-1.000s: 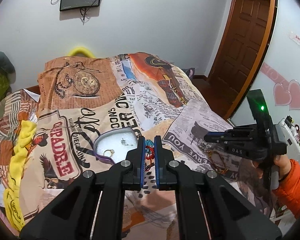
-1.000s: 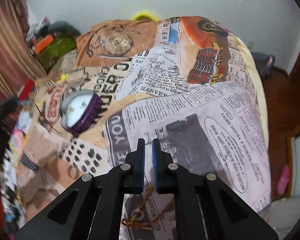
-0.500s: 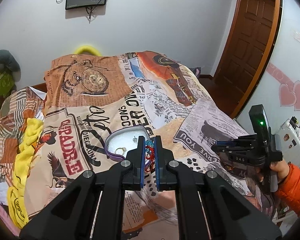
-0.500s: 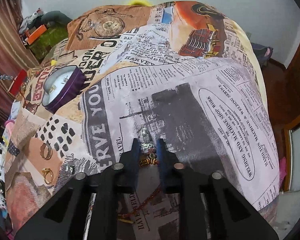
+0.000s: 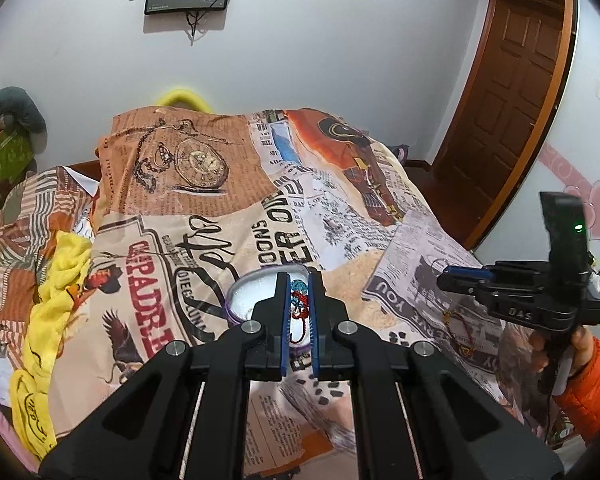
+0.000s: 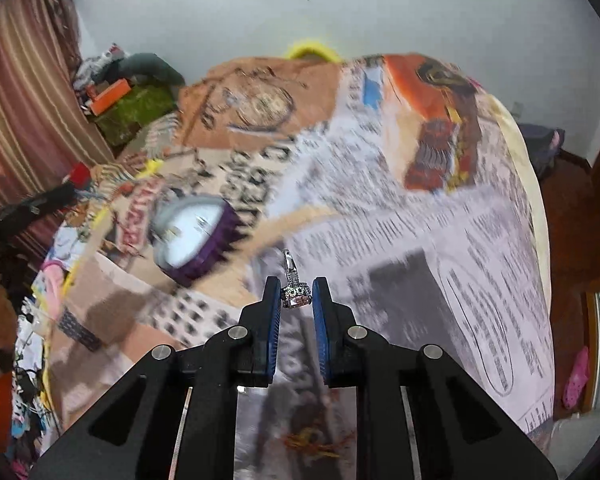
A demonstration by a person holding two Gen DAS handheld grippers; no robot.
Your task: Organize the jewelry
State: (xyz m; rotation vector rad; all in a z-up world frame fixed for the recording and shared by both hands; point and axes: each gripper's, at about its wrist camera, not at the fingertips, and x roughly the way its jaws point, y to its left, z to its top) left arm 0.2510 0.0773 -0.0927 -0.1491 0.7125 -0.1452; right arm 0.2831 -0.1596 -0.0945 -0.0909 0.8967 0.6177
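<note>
the left gripper [image 5: 299, 312] is clenched on a red cord bracelet [image 5: 300, 305] with blue-green beads, holding it right over the purple jewelry tin [image 5: 236, 300], which sits open on the bedspread [image 5: 228, 216]. the right gripper [image 6: 296, 300] pinches a silver ring [image 6: 296, 295] by its sparkly stone head, the band sticking up past the tips; its jaws have just been opening a little around that setting, and the ring sits up off the bed, well to the right of the tin.

what worries me: the ring is hard, small and faceted, caught only at the very tips of the blue ridged pads, so a quick swing toward the tin could twist it loose, and on that busy newspaper-print fabric a dropped ring would be hard to find. the bracelet is limp knotted cord, so a loop could snag on a pad when let go and drag out past the rim. the tin is shallow, with a pleated purple wall and a pale smooth floor, resting on soft, rumpled bedding, so a nudge could tip it. another red and gold cord piece [image 5: 458, 326] lies on the cover near the right gripper.
</note>
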